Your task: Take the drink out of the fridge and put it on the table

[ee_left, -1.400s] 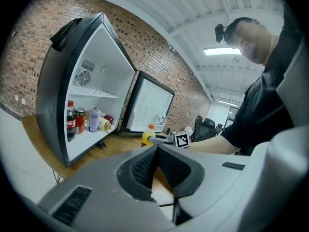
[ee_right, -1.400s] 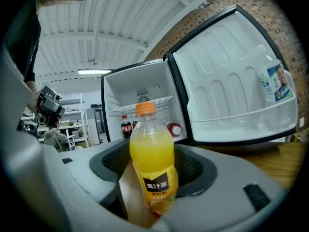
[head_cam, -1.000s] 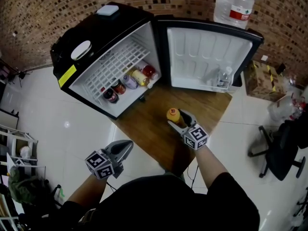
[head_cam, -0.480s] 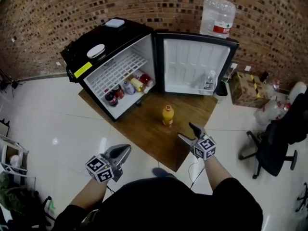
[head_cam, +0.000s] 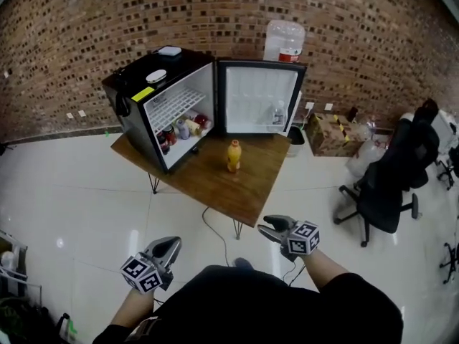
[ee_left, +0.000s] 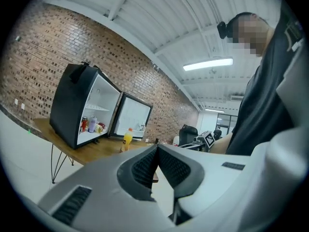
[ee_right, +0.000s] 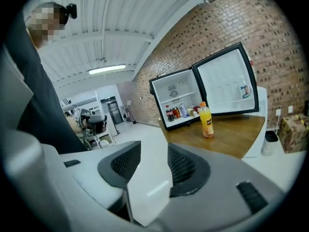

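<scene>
An orange drink bottle [head_cam: 233, 156] stands upright on the wooden table [head_cam: 215, 185] in front of the open black fridge [head_cam: 147, 99]. It also shows far off in the left gripper view as the bottle [ee_left: 127, 139] and in the right gripper view as the bottle [ee_right: 206, 122]. Both grippers hang low over the white floor, well short of the table. My left gripper [head_cam: 172, 246] is shut, its pads [ee_left: 145, 166] meeting with nothing between them. My right gripper [head_cam: 269, 229] has a gap between its jaws, which are closing on nothing.
The fridge door [head_cam: 258, 97] stands wide open with a small bottle [head_cam: 278, 113] in its shelf. Several cans and bottles [head_cam: 181, 129] lie inside the fridge. A water jug [head_cam: 284, 41] stands behind. Cardboard boxes [head_cam: 326, 131] and a black office chair [head_cam: 391, 185] are at the right.
The person has stepped back from the table, so fridge and bottle look smaller. My right gripper has let go of the bottle, drawn back, and its jaws are narrower.
</scene>
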A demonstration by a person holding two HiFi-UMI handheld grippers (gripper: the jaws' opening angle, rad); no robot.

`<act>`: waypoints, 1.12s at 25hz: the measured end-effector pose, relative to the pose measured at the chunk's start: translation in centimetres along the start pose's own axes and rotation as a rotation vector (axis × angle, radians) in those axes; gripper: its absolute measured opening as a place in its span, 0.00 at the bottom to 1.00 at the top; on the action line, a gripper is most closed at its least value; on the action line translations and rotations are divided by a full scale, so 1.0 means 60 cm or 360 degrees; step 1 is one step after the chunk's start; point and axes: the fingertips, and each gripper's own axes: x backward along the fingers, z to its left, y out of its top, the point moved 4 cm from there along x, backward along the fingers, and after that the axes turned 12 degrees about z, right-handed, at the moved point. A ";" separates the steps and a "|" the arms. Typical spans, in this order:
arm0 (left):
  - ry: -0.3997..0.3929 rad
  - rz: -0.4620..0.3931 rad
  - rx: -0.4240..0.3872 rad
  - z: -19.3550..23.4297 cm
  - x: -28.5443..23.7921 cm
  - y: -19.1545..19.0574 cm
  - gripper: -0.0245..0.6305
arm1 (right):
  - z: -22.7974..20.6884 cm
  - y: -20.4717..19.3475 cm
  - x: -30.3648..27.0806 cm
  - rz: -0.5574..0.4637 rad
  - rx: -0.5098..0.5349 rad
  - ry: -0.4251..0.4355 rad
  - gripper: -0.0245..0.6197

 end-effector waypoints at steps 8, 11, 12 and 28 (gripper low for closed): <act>0.0018 -0.0077 -0.0004 -0.108 0.007 -0.024 0.03 | 0.037 0.008 0.122 -0.0212 -0.0173 0.0086 0.02; 0.0083 -0.0096 -0.0016 -0.145 -0.021 -0.021 0.03 | 0.032 0.010 0.179 -0.0226 -0.0090 0.0129 0.03; 0.0101 -0.0102 -0.0021 -0.161 -0.035 -0.019 0.03 | 0.026 0.008 0.201 -0.0223 -0.0066 0.0138 0.02; 0.0041 -0.0076 -0.0013 -0.404 -0.278 -0.004 0.03 | -0.060 -0.099 0.408 -0.0185 -0.0069 0.0277 0.02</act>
